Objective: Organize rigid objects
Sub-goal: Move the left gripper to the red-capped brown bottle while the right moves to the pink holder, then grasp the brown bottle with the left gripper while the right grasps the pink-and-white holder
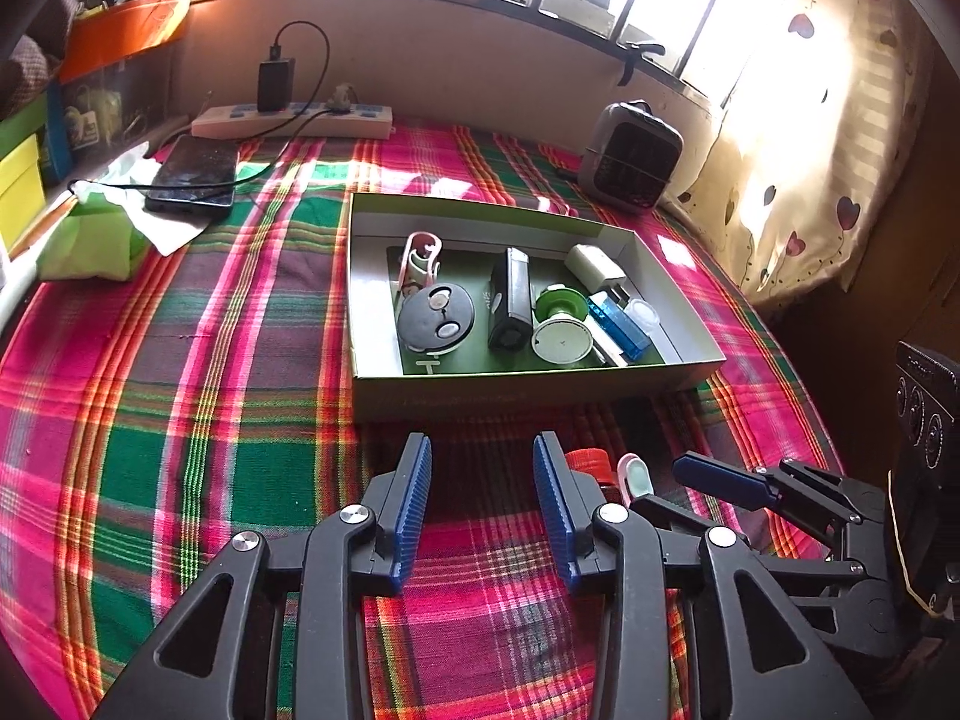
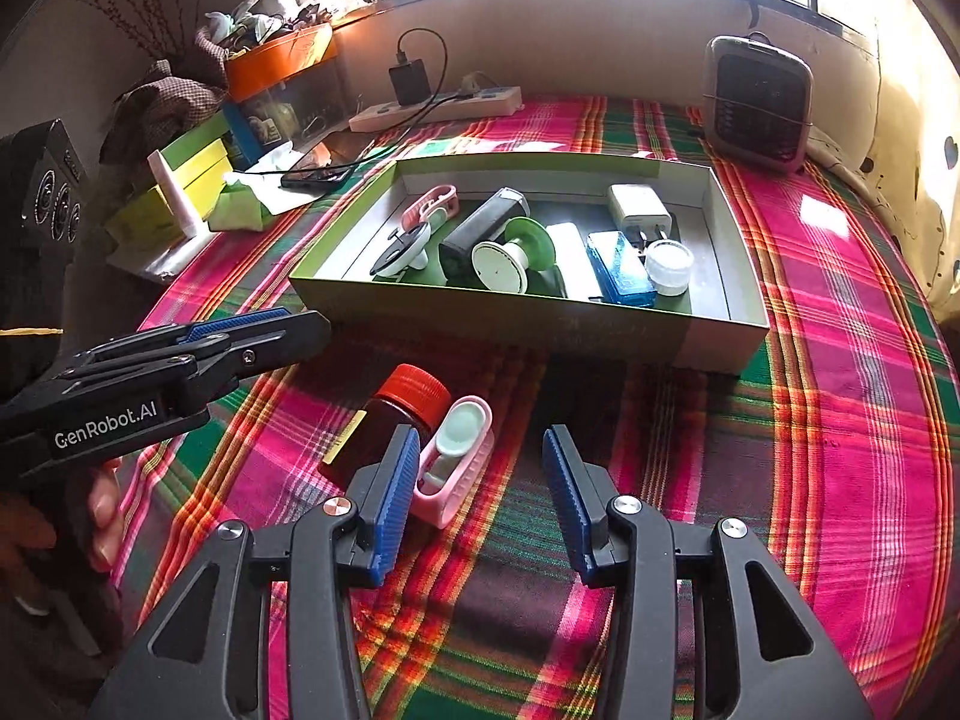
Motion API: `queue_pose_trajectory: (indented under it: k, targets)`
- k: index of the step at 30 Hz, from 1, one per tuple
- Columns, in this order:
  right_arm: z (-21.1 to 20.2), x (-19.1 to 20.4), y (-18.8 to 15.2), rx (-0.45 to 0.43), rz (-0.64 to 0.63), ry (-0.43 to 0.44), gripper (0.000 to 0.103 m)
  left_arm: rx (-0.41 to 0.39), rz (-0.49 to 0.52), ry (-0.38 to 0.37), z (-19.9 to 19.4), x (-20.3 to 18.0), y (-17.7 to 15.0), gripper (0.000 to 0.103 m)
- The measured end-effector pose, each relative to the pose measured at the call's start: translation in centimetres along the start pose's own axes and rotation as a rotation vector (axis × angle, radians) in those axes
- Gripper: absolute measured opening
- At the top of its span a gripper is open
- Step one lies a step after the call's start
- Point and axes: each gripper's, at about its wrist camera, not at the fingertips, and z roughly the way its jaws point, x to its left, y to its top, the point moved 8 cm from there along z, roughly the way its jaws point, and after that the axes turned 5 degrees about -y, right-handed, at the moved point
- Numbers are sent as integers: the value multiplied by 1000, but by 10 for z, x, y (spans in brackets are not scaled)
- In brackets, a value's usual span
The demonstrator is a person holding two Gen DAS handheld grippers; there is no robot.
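Observation:
An open grey-green box (image 1: 528,387) (image 2: 540,327) lies on the plaid cloth and holds several small items: a black round gadget (image 1: 436,318), a black case (image 1: 510,300), a green and white spool (image 2: 510,258), a white charger (image 2: 639,210) and a blue case (image 2: 621,270). In front of the box lie a brown bottle with a red cap (image 2: 384,426) (image 1: 585,459) and a pink holder (image 2: 459,450) (image 1: 633,474). My left gripper (image 1: 482,444) is open over bare cloth, left of the bottle. My right gripper (image 2: 480,438) is open, with the pink holder beside its left finger.
A small heater (image 1: 630,159) (image 2: 759,102) stands at the back right. A power strip (image 1: 294,120), a phone (image 1: 192,177) and a green tissue pack (image 1: 90,240) sit at the back left. Stacked boxes (image 2: 186,180) line the left side. A person's hand (image 2: 102,510) holds the left gripper.

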Motion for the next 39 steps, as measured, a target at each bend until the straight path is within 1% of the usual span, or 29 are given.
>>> queue_pose_trajectory:
  k: [4, 12, 16, 18, 21, 23, 28, 30, 32, 34, 39]
  targets:
    - [2, 5, 0, 3, -6, 1, 45, 2, -6, -8, -1, 2, -2, 35]
    - [14, 11, -4, 38, -15, -14, 45, 11, -19, -24, -1, 8, -6, 35]
    - [18, 10, -6, 44, -24, -46, 45, 17, -23, -49, -1, 6, -7, 42]
    - [18, 9, -6, 41, -23, -49, 45, 22, -23, -56, 0, 4, -8, 43]
    - [17, 7, -6, 37, -28, -68, 45, 32, -16, -55, 3, 2, -10, 43]
    - [17, 5, -6, 34, -33, -74, 45, 46, -11, -46, 6, 2, -12, 45]
    - [15, 0, -7, 27, -35, -85, 45, 68, 1, -25, 13, 1, -16, 45]
    - [15, -2, -7, 23, -32, -87, 42, 77, 15, -8, 16, 0, -17, 45]
    - [14, -5, -8, 19, -28, -92, 34, 83, 18, 1, 18, -1, -19, 45]
    - [13, -8, -8, 17, -19, -89, 30, 88, 22, 1, 20, -2, -19, 45]
    - [11, -14, -8, 12, -2, -84, 25, 89, 38, 31, 22, -2, -19, 45]
